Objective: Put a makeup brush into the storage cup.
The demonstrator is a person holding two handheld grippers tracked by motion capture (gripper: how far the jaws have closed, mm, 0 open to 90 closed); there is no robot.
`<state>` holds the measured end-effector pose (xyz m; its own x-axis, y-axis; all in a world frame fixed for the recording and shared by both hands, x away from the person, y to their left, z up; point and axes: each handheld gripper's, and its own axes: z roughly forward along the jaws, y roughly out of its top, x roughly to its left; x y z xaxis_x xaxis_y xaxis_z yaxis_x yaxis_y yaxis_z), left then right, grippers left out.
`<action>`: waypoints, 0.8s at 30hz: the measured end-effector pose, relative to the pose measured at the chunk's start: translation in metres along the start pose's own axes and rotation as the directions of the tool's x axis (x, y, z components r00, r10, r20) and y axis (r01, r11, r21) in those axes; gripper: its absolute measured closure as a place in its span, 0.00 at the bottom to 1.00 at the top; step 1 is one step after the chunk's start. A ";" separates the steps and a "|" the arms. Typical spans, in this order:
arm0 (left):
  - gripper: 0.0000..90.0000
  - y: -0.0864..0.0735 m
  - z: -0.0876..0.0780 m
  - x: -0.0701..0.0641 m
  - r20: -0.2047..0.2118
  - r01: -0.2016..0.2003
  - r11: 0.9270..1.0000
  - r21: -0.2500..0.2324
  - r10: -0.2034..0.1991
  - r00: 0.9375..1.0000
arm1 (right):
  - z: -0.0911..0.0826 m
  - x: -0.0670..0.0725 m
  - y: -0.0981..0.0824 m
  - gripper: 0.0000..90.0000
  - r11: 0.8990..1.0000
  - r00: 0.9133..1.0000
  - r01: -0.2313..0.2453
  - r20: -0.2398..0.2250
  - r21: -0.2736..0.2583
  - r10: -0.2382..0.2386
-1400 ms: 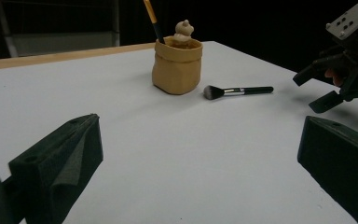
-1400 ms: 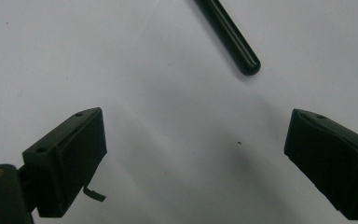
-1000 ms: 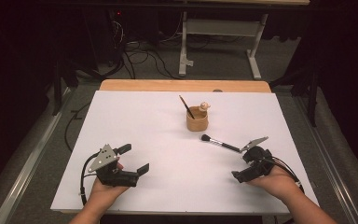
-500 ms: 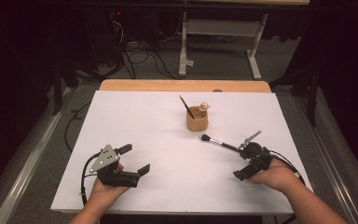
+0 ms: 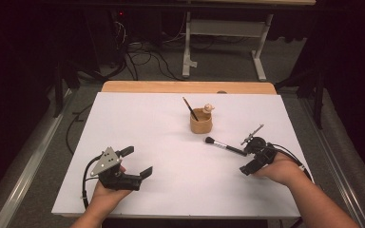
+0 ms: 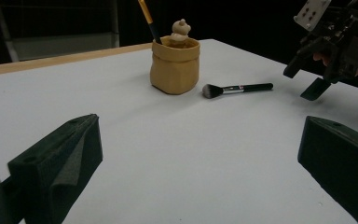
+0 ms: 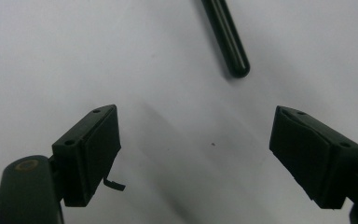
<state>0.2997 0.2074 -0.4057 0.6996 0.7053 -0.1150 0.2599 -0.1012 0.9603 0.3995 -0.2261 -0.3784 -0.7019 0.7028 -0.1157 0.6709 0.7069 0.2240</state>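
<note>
Right hand-held gripper (image 5: 248,156) hovers with jaws apart, just been closing, nothing between them; the brush (image 5: 224,146) lies on the white surface (image 5: 161,123) just ahead. Left hand-held gripper (image 5: 137,161) rests wide apart.

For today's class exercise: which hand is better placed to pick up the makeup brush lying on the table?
Right. The right tool hangs open beside the brush handle's end; the left tool sits far across the table.

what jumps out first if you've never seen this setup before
The white table stands out against the dark room, with a small tan pot near its middle holding a brush. A black makeup brush lies flat just right of the pot. The right gripper hovers open by its handle end, jaws just closing, nothing between them.
</note>
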 end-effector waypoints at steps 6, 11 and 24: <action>0.00 0.000 0.001 0.000 0.003 0.002 1.000 0.000 -0.002 1.000 | 0.002 -0.005 0.006 0.23 1.000 1.000 -0.001 -0.009 0.011 0.002; 0.00 0.000 0.001 -0.001 0.009 0.009 1.000 0.002 -0.009 1.000 | 0.002 -0.010 0.012 0.23 1.000 1.000 -0.005 -0.011 0.007 0.005; 0.00 -0.001 0.001 0.001 0.014 0.010 1.000 0.002 -0.010 1.000 | 0.005 -0.017 0.032 0.37 0.999 1.000 0.015 -0.016 0.029 -0.015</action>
<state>0.3007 0.2070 -0.4068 0.7062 0.6963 -0.1284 0.2682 -0.0951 0.9587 0.4344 -0.2150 -0.3740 -0.7154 0.6909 -0.1039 0.6668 0.7196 0.1937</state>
